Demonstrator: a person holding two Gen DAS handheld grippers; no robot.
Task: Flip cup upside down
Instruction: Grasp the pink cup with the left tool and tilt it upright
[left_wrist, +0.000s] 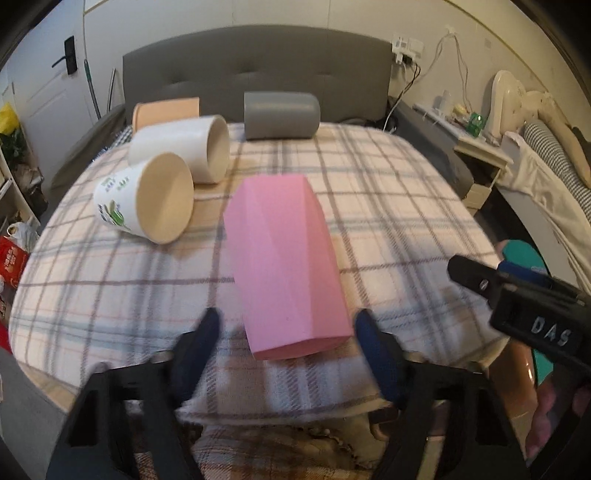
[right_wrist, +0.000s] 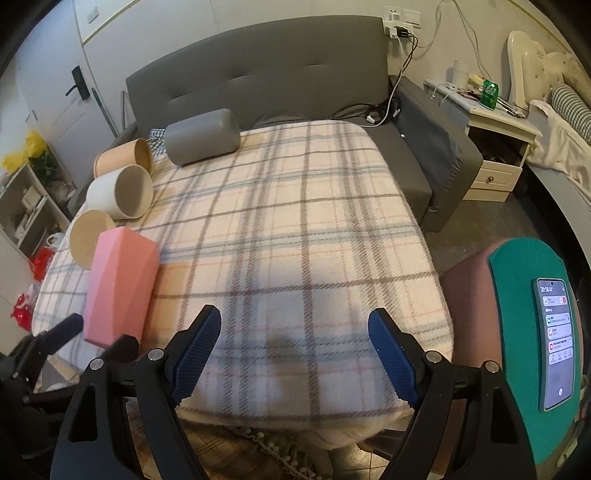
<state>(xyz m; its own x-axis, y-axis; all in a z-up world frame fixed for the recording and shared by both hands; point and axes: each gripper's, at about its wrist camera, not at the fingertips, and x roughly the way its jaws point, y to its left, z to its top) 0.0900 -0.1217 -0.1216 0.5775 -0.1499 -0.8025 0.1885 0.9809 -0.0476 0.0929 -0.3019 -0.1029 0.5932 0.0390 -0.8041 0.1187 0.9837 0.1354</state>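
A faceted pink cup (left_wrist: 286, 266) lies on its side on the plaid blanket (left_wrist: 388, 206). My left gripper (left_wrist: 288, 328) is open, its blue fingers on either side of the cup's near end, not touching it. In the right wrist view the pink cup (right_wrist: 118, 284) lies at the left with the left gripper's fingers (right_wrist: 66, 328) around its near end. My right gripper (right_wrist: 293, 347) is open and empty over the blanket's (right_wrist: 295, 221) near edge, to the right of the cup.
Three more cups lie on their sides at the left: a printed white cup (left_wrist: 147, 199), a plain white cup (left_wrist: 184, 151), a peach cup (left_wrist: 166, 112). A grey cup (left_wrist: 280, 114) lies at the back. A phone (right_wrist: 554, 343) rests on a green stool at right.
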